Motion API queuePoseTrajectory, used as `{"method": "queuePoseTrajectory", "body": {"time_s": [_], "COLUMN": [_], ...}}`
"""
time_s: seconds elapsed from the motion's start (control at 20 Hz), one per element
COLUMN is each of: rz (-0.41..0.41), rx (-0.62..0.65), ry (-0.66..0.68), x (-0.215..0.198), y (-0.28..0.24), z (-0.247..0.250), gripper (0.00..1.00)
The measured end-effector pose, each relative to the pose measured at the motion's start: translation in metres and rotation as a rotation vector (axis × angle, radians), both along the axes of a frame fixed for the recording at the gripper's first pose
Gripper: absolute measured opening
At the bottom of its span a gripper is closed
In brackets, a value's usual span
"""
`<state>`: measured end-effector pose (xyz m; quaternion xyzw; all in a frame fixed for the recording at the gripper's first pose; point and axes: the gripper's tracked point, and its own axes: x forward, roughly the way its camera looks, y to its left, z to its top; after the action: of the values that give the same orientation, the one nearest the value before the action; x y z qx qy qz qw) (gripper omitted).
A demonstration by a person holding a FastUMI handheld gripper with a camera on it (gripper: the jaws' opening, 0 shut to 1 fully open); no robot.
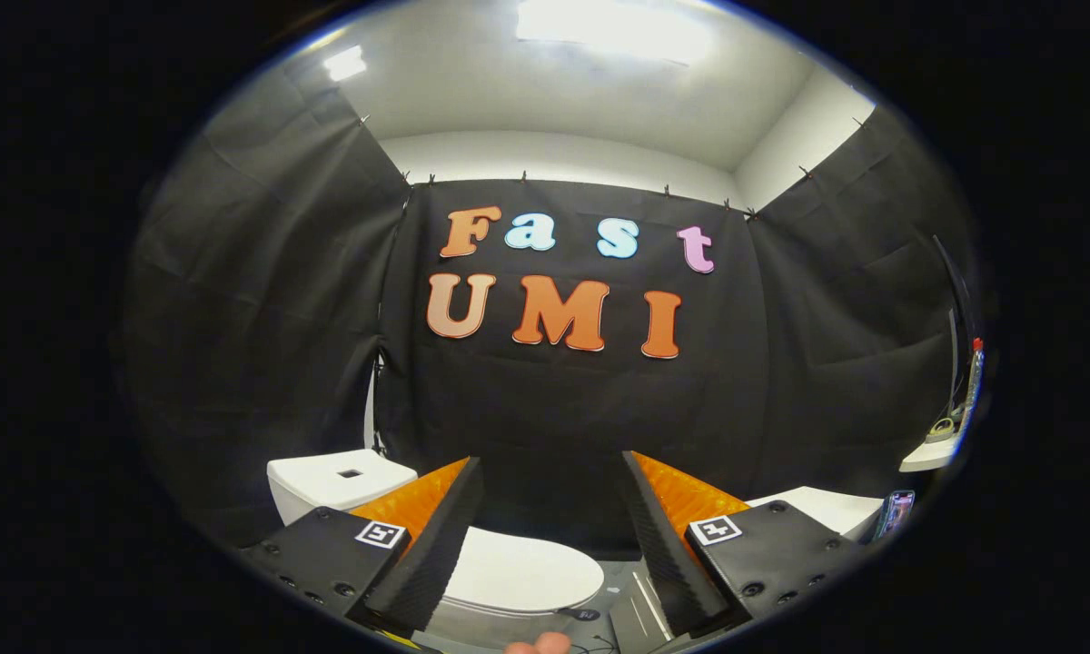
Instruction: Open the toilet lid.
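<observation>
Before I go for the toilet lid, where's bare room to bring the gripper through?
The open gripper hangs above the shut toilet lid, whose top is bare. Free floor lies beside the lid's rim. A phone crowds the white ledge.

The white toilet lid (527, 572) looks like smooth glossy plastic, shut flat, and the boxy white cistern (336, 481) has the same hard sheen. The handheld gripper (554, 536) has matt black fingers (436, 545) with a ribbed, rough-looking inner face, spread wide apart, backed by orange textured plastic. The booth wall (254, 318) is matt, wrinkled black cloth.
</observation>
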<state>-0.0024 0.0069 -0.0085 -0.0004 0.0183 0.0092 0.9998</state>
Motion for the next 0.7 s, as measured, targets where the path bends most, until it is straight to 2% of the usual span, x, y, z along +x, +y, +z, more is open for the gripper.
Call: {"method": "queuePoseTrajectory", "body": {"time_s": [0.25, 0.45, 0.55, 0.7], "rz": [0.011, -0.02, -0.014, -0.048], "rx": [-0.006, -0.001, 0.034, 0.149], "ry": [0.002, -0.009, -0.001, 0.046], "x": [0.001, 0.006, 0.016, 0.036], "y": [0.004, 0.001, 0.005, -0.006], "z": [-0.001, -0.002, -0.009, -0.034], "gripper": [0.98, 0.98, 0.98, 0.98]}}
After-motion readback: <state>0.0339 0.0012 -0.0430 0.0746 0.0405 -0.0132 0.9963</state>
